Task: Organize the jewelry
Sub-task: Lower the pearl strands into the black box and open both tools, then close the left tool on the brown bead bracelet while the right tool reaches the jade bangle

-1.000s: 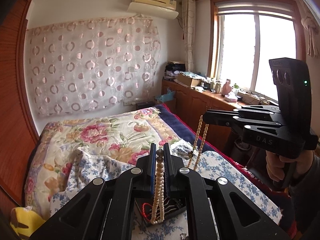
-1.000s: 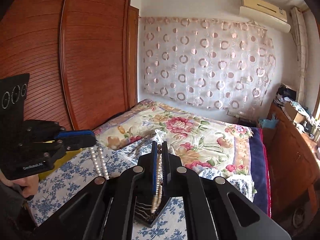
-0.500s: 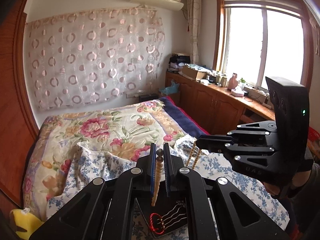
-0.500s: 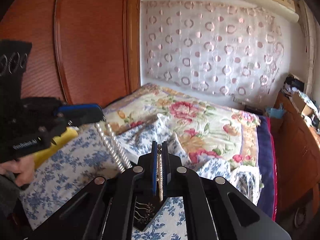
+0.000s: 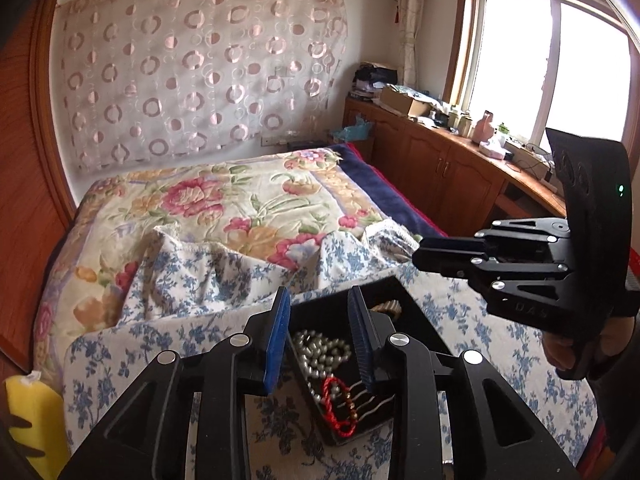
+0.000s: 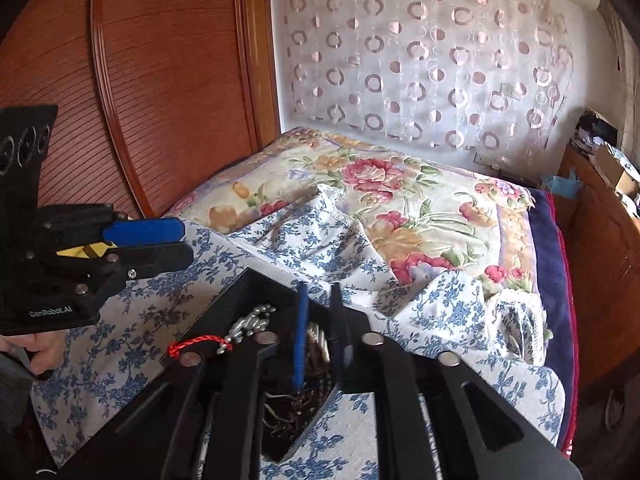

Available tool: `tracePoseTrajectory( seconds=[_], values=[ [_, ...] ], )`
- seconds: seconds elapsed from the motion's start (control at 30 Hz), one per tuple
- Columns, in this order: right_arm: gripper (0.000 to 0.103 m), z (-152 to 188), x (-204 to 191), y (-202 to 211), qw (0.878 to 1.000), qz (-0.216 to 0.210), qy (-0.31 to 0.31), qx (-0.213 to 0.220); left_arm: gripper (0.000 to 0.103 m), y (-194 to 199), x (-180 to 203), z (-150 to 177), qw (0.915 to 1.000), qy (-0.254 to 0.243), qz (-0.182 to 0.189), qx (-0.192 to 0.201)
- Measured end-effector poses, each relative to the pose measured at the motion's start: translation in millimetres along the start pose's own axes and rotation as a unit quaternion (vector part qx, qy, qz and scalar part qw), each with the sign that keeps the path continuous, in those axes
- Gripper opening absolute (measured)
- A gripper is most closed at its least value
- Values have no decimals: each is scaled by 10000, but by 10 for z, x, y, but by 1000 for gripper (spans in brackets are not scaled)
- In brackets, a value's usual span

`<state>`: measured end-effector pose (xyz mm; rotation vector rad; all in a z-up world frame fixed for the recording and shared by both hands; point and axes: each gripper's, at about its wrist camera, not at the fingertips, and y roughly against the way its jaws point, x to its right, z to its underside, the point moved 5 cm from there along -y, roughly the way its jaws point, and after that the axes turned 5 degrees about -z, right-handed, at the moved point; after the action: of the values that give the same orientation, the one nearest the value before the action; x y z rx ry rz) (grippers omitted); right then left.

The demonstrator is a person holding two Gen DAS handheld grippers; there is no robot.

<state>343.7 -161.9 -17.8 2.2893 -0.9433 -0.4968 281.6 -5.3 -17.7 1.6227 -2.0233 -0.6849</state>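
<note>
A black jewelry tray [image 5: 404, 294] rests on the blue-flowered cloth on the bed. A pearl necklace [image 5: 320, 350] lies heaped inside it, with a red cord bracelet [image 5: 338, 404] nearer me. My left gripper [image 5: 319, 294] hovers just over the tray; its jaws are opening and the pearls lie loose below the blue pads. My right gripper [image 6: 319, 292] is over the same tray [image 6: 240, 284], jaws opening, with beads [image 6: 316, 340] lying under them unpressed. Pearls [image 6: 248, 320] and the red cord [image 6: 192, 342] show to its left. Each view shows the other gripper [image 5: 418, 256] [image 6: 186, 244] beside it.
The blue-flowered cloth [image 5: 460, 316] is rumpled over a floral quilt [image 5: 224, 200]. A wooden wardrobe [image 6: 160, 100] stands on the left of the bed and a cluttered cabinet [image 5: 460, 168] runs under the window on the right. A yellow object [image 5: 32, 420] lies at the cloth's left edge.
Both grippers came down to the tray and their jaws parted. The pearl necklace that hung pinched between both now lies in the tray.
</note>
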Motion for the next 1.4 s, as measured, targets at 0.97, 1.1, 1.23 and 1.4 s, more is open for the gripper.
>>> tracePoseTrajectory(
  seconds=[0.97, 1.1, 1.23, 1.4],
  values=[
    [27, 1796, -718, 602, 9985, -87, -421, -334, 36, 731, 331, 1795, 9983, 154, 7, -559],
    [27, 1958, -800, 628, 9980, -164, -362, -498, 36, 744, 309, 1927, 9974, 153, -37, -698],
    [27, 2136, -880, 587, 9966, -241, -333, -716, 36, 699, 270, 1983, 9965, 181, -63, -812],
    [17, 2234, -926, 536, 9964, -160, -231, -805, 36, 643, 268, 2016, 9957, 221, -84, -894]
  ],
)
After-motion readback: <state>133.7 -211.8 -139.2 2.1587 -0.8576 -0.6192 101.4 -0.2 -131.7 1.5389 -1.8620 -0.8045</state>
